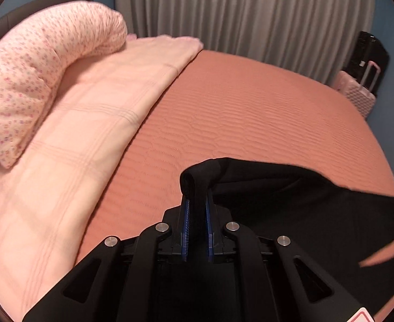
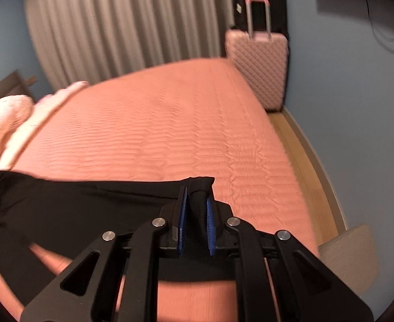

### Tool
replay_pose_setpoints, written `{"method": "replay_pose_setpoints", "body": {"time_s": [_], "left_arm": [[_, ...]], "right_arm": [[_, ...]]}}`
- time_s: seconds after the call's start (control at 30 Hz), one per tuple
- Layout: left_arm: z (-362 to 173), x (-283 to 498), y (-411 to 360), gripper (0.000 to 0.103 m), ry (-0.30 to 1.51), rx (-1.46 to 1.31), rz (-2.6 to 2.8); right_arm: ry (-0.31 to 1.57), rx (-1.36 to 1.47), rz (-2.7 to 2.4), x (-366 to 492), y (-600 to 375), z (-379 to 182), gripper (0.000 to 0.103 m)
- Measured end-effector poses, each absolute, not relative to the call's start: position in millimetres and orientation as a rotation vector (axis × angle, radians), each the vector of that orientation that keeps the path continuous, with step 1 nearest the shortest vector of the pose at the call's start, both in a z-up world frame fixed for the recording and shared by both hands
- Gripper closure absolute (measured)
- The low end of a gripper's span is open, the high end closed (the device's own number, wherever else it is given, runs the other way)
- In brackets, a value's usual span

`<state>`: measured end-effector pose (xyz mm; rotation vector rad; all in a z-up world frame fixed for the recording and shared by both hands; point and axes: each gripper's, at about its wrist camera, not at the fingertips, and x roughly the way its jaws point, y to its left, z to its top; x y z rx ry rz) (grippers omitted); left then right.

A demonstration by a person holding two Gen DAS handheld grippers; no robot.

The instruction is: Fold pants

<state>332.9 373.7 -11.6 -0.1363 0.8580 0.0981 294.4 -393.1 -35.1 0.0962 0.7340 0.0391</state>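
The black pants (image 1: 290,201) hang stretched between my two grippers above the salmon quilted bed (image 1: 250,112). In the left wrist view my left gripper (image 1: 197,201) is shut on a bunched corner of the black cloth, which rises in a loop past the blue pads (image 1: 186,214). From there the fabric runs off to the right. In the right wrist view my right gripper (image 2: 197,201) is shut on the other corner of the pants (image 2: 89,209), and the cloth spreads away to the left over the bed (image 2: 170,123).
A pale pink blanket (image 1: 76,134) and a flowered pillow (image 1: 36,75) lie at the bed's left end. Grey curtains (image 1: 237,13) hang behind. A pink suitcase (image 2: 258,64) stands before a black one (image 2: 261,5) at the far corner, beside the blue wall and wooden floor strip (image 2: 298,145).
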Motion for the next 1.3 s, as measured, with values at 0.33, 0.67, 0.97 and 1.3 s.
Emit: {"method": "replay_pose_setpoints", "body": {"time_s": [0.33,0.67,0.97,1.3], "left_arm": [[-39,139,411,0.093,1.007,-0.08,0.155],[-105,95,465,0.096,1.05,-0.203,0.425],[-72,105,352,0.067,0.966,-0.069,0.352],[-49,107,155,0.032,0.907,0.078,0.124]], "right_arm": [[0.97,-0.032,0.09,137,-391,-72,0.091],[0.971,0.021,-0.235,85,-417,-95,0.044],[0.851,0.269,-0.234,80,-423,-71,0.013],[1.044,0.23,-0.168,161,-417,-145,0.018]]}}
